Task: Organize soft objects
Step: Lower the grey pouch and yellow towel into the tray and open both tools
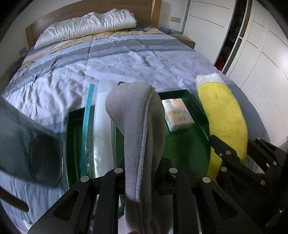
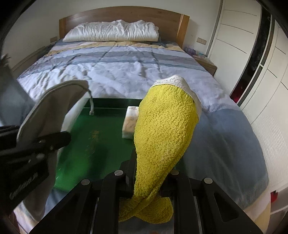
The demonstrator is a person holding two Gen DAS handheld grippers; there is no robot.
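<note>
My left gripper (image 1: 144, 172) is shut on a grey fleece cloth (image 1: 136, 117), which stands up from the jaws and arches over. My right gripper (image 2: 149, 172) is shut on a yellow terry towel (image 2: 165, 122) with a white band at its top end. Both cloths hang above a green tray (image 1: 181, 144) that lies on the bed. In the tray are a small white tissue pack (image 1: 177, 112) and a clear plastic bag (image 1: 102, 126) with a teal zip edge. From the right wrist view, the left gripper (image 2: 36, 144) with the grey cloth (image 2: 52, 102) is at the left, over the tray (image 2: 93, 144).
The tray rests near the foot of a bed with a blue, grey and cream quilt (image 1: 111, 59). A white pillow (image 2: 111, 32) lies against the wooden headboard (image 2: 126, 14). White wardrobe doors (image 2: 266, 90) and a nightstand (image 2: 205, 63) stand at the right. A blurred dark grey object (image 1: 41, 158) is close at the left.
</note>
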